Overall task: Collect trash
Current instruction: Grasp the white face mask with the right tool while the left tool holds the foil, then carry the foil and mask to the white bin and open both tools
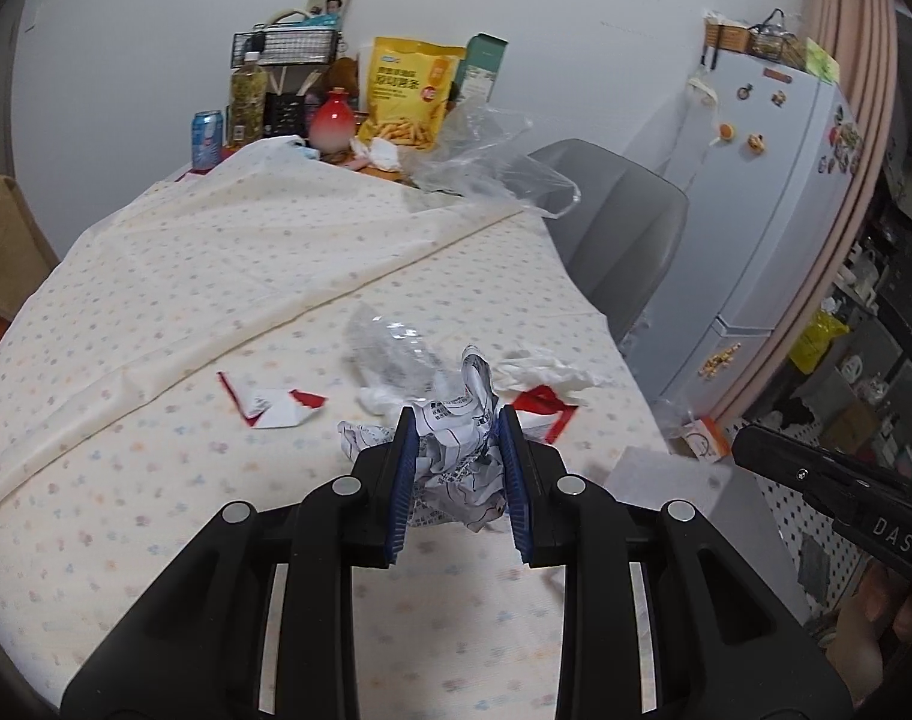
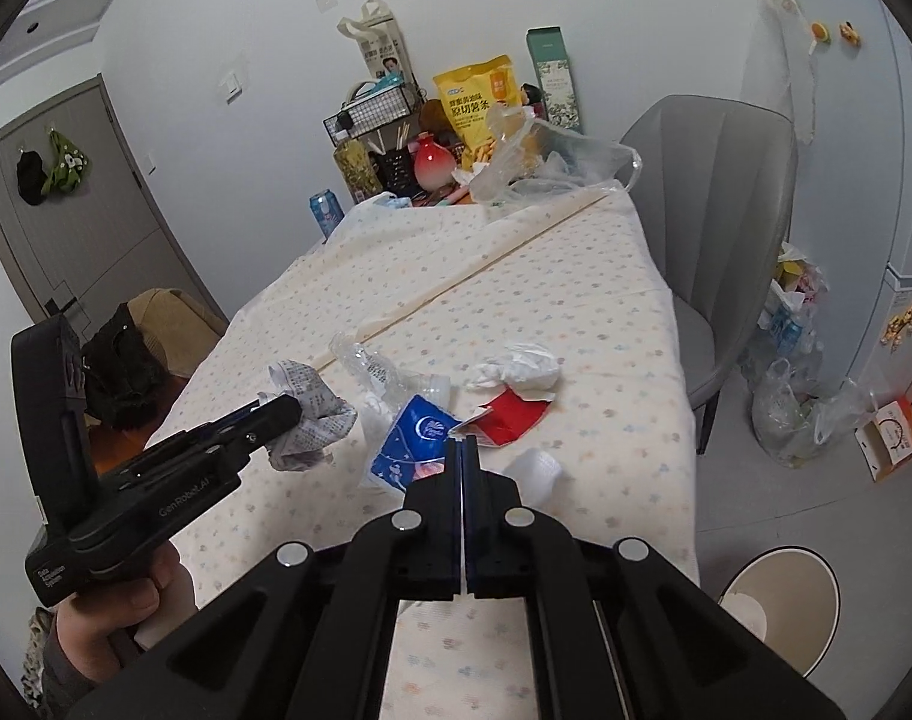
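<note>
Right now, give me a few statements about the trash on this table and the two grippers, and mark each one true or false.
1. The left hand-held gripper is shut on the crumpled printed paper. True.
2. The right hand-held gripper is wide open. False: its jaws are shut, with only a thin gap between them and nothing visibly held.
3. A blue tissue packet lies just beyond the right hand-held gripper. True.
4. The white bin stands on the table. False: it is on the floor, beside the table.
5. The crumpled white tissue is already in the bin. False: it lies on the tablecloth, next to the red wrapper.
</note>
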A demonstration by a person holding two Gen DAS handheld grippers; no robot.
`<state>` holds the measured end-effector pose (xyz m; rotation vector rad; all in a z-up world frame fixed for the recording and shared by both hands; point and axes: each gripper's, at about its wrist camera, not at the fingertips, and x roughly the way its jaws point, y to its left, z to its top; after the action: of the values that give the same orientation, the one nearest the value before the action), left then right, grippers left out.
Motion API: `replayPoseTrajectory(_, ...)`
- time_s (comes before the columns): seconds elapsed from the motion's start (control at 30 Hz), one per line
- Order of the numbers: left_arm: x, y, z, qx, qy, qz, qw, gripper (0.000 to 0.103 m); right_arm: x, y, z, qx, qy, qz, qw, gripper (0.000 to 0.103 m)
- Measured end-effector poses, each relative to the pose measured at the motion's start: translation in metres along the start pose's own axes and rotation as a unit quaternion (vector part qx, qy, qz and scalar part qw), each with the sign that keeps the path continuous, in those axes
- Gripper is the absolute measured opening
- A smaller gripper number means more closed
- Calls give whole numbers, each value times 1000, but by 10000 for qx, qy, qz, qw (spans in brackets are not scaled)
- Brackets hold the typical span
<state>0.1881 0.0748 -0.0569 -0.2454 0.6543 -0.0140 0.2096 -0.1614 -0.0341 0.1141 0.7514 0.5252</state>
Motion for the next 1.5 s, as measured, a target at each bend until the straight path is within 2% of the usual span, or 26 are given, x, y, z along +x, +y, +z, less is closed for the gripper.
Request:
replayPoseTrajectory(0.27,7,-30,-2,226,61,-190,9995,27,-14,-27,-4,211,-61,-155,9996,1)
replayPoseTrajectory(0.4,12,-34,-7,220,124,-219,9994,27,2,-47,-19,567,411,-154,9974,9)
replayPoseTrajectory(0.47,11,-33,-10,231,139,-188,9995,27,9,-49,-31,507,550,-270,9968,42)
replayPoseTrajectory(0.5,11,-31,-11,228,151,-161,9995,27,11,-48,-35,476,537,-300,9970,67)
replayPoseTrajectory(0.53,11,-29,-13,222,163,-136,9995,27,12,-47,-41,408,519,-373,9971,68)
replayPoseTrajectory(0.7,12,-16,-24,173,278,-16,9995,27,32,-48,-60,424,825,-548,9942,66)
replayPoseTrajectory(0.87,13,-5,-35,130,385,51,9992,27,56,-39,-77,174,1170,-785,9899,66)
replayPoseTrajectory(0.9,13,-4,-36,122,395,57,9991,27,62,-36,-80,82,1264,-847,9883,61)
replayPoseTrajectory(0.97,13,-3,-38,120,408,61,9991,27,64,-28,-83,-243,1284,-1147,9848,36)
replayPoseTrajectory(1.0,13,-4,-38,127,408,60,9991,27,64,-27,-81,-213,1329,-1055,9853,8)
replayPoseTrajectory(1.07,13,-6,-36,143,400,46,9991,27,60,-30,-77,-72,1309,-891,9874,5)
replayPoseTrajectory(1.33,2,-34,-23,360,173,-139,9991,27,21,-44,-58,108,864,-842,9926,5)
replayPoseTrajectory(1.5,3,-58,-13,551,110,-298,9980,27,0,-59,-49,192,641,-1050,9922,5)
